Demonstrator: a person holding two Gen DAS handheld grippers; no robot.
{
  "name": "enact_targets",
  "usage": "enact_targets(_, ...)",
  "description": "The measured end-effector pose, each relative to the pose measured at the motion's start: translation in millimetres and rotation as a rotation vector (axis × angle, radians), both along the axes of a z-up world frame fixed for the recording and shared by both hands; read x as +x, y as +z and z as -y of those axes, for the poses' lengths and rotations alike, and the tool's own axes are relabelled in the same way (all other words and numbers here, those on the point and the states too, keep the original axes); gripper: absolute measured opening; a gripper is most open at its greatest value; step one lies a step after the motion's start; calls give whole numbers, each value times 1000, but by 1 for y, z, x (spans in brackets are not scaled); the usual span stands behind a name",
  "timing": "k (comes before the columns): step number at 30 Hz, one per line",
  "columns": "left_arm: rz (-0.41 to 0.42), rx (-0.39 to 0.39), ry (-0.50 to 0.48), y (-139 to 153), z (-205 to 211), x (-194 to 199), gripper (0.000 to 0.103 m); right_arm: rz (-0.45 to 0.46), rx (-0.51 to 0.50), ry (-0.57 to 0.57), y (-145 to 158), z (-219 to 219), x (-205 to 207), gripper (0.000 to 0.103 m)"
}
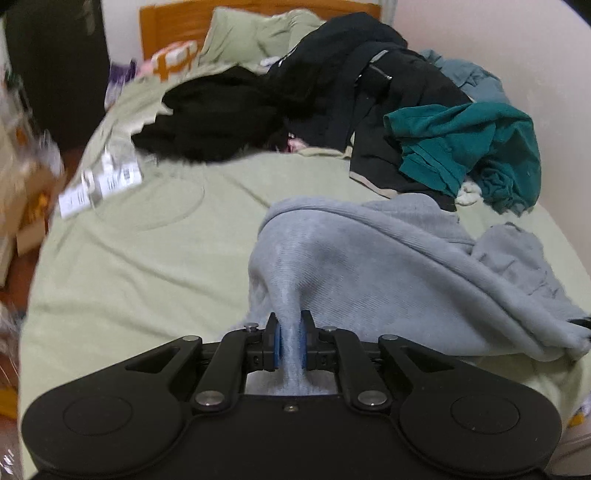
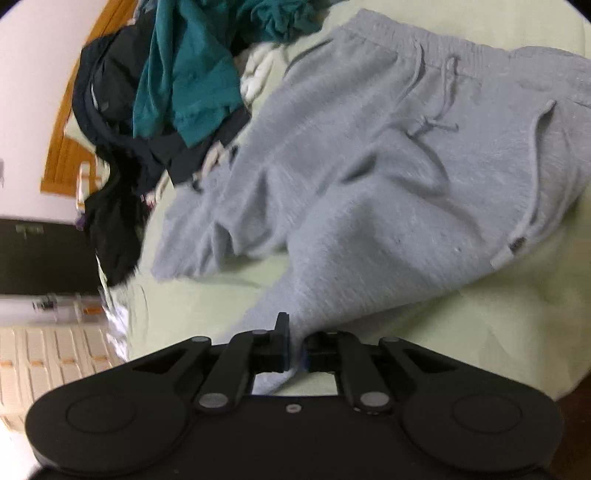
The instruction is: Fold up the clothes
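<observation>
Grey sweatpants (image 2: 369, 177) lie spread on the pale green bed sheet (image 2: 461, 332), waistband and drawstring (image 2: 439, 92) at the upper right of the right wrist view. My right gripper (image 2: 294, 347) is shut on a leg end of the sweatpants. In the left wrist view the same grey sweatpants (image 1: 388, 266) are bunched up, and my left gripper (image 1: 291, 339) is shut on a pinched fold of them, lifting it a little off the sheet (image 1: 129, 277).
A pile of black clothes (image 1: 314, 99) and a teal garment (image 1: 469, 147) lies at the back of the bed, also in the right wrist view (image 2: 184, 74). Green pillows (image 1: 251, 33) rest against an orange headboard (image 1: 166, 26). Clutter and boxes (image 1: 26, 192) stand left of the bed.
</observation>
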State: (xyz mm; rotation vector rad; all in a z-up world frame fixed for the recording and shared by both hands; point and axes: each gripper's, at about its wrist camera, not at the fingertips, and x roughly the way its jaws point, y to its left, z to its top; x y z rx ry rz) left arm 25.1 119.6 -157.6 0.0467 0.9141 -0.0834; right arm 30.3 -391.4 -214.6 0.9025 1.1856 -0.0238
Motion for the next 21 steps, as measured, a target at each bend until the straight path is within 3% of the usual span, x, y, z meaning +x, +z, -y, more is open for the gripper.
enact_targets(4,-86,57,77,-30,-13,-9,17,-94,-22,-20,-31,1,-20,5)
enact_targets(8,-207,5,191,-54,-40,-25,23,-184,-56,-4,-63,-5,-39,5)
enact_targets(13,-255,-144,306,-69,-52,-24,49,-211,-99,46,-77,-8,-42,5)
enact_targets(15,-254,-209,340,-75,-48,-16,52,-211,-115,77,-78,-11,-39,5)
enact_targets(21,-264,-319,319,-89,-1,31,60,-215,-134,116,-84,-17,-34,6)
